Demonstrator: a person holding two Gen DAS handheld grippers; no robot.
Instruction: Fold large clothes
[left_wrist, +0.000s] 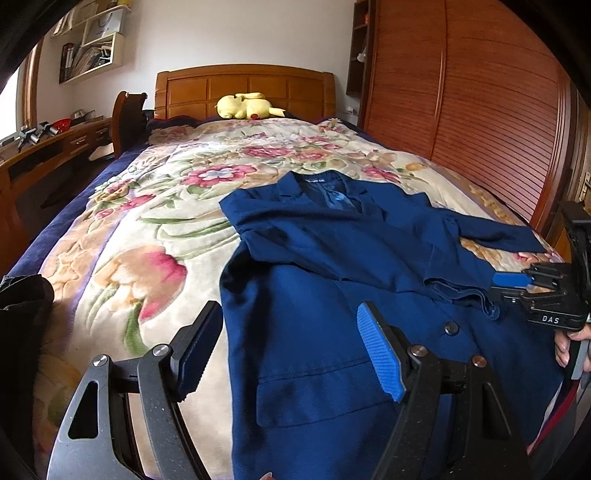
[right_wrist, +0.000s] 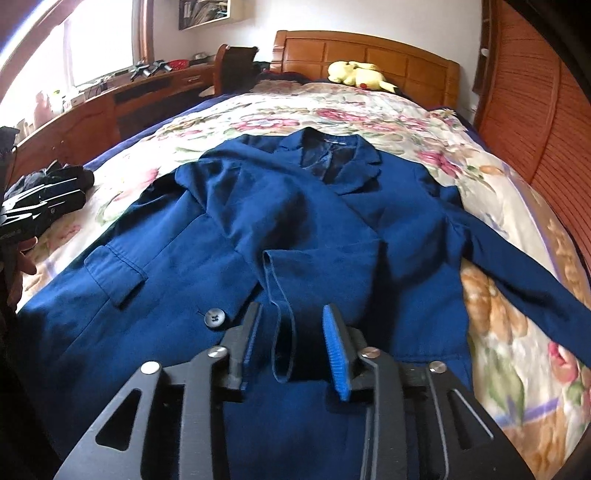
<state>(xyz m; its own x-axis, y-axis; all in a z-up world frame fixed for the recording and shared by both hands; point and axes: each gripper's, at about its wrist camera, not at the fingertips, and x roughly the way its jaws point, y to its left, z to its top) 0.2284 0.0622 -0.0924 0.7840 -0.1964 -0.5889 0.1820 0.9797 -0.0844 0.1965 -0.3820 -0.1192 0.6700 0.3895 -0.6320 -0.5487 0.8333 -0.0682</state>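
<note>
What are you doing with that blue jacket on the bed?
A person holding a gripper in each hand is folding a blue jacket spread on the flowery blanket. One sleeve is already folded across the front, and its cuff sits between the open fingers of the right gripper, not pinched. The other sleeve lies stretched out to the side. The left gripper is open above the jacket's left edge, holding nothing.

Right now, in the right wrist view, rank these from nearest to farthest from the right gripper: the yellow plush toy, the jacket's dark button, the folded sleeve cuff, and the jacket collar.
1. Folded sleeve cuff, hanging between the open fingers of the right gripper.
2. Dark button, just left of the fingers.
3. Jacket collar, mid-bed, straight ahead.
4. Yellow plush toy, by the headboard.
</note>
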